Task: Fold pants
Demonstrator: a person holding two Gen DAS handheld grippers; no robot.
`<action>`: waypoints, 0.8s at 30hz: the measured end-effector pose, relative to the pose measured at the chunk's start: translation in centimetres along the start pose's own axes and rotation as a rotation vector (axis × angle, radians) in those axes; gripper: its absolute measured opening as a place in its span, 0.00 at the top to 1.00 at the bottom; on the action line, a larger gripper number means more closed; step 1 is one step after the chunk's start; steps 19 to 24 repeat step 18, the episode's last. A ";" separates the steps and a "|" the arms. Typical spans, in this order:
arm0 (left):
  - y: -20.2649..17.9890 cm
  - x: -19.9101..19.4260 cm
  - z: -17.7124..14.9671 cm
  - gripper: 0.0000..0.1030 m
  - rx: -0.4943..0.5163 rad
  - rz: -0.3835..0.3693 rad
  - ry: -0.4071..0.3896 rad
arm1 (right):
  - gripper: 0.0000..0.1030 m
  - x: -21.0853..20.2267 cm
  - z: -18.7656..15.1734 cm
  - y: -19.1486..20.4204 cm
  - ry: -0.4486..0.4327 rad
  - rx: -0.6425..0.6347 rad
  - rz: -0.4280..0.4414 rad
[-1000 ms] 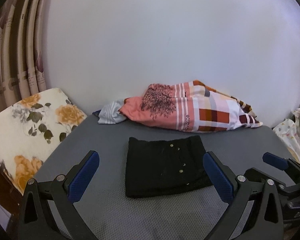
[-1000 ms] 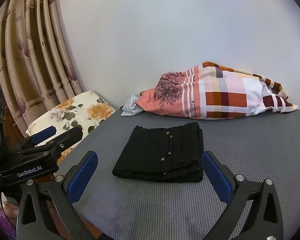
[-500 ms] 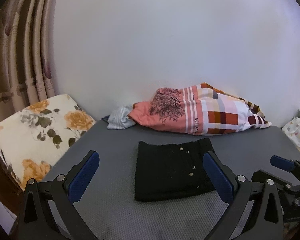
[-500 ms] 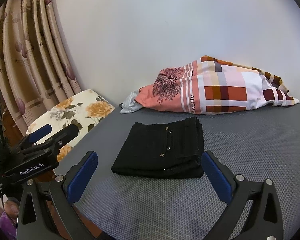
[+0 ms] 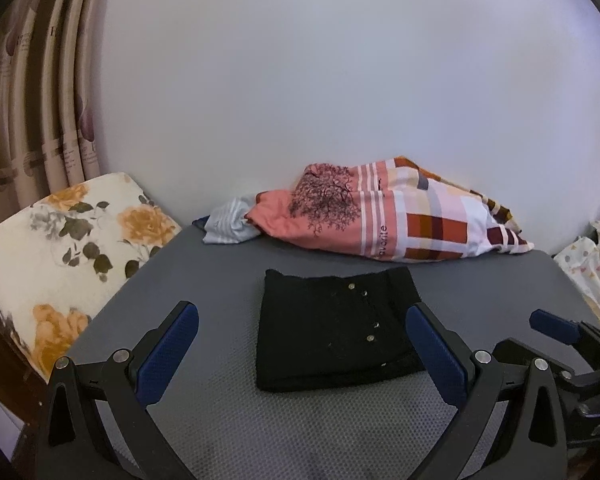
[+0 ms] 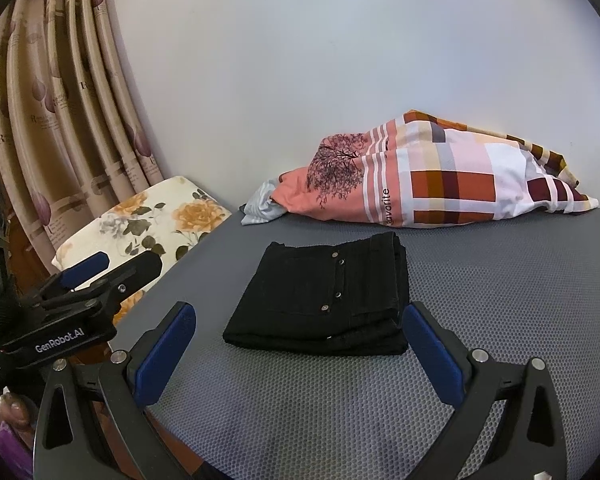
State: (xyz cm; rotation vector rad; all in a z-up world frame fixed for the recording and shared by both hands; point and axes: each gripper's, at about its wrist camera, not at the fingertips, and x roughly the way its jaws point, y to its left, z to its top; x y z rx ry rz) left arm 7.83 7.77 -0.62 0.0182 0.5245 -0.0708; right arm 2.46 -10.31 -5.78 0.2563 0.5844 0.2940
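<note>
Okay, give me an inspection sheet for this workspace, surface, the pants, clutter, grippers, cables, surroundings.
Surface: grey mesh mat, flat.
Job's things: black pants folded into a compact stack, lying free on the mat.
Clutter: patterned pillow at the far edge by the wall; floral cushion off the mat's left side.
Grippers: left gripper and right gripper both have jaws wide open, empty, short of the pants.
Cables: nothing seen.
Surroundings: white wall, curtain at left.

matt black cloth pants, textured grey mat
</note>
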 end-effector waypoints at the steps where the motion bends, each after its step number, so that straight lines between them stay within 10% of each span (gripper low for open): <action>1: 0.0 0.1 0.0 0.00 -0.002 0.003 0.008 | 0.00 0.0 0.0 0.0 -0.001 0.001 0.000; 24: -0.8 1.8 -1.8 0.00 -0.001 0.047 0.069 | 0.00 0.5 -0.6 -0.4 0.017 0.013 -0.009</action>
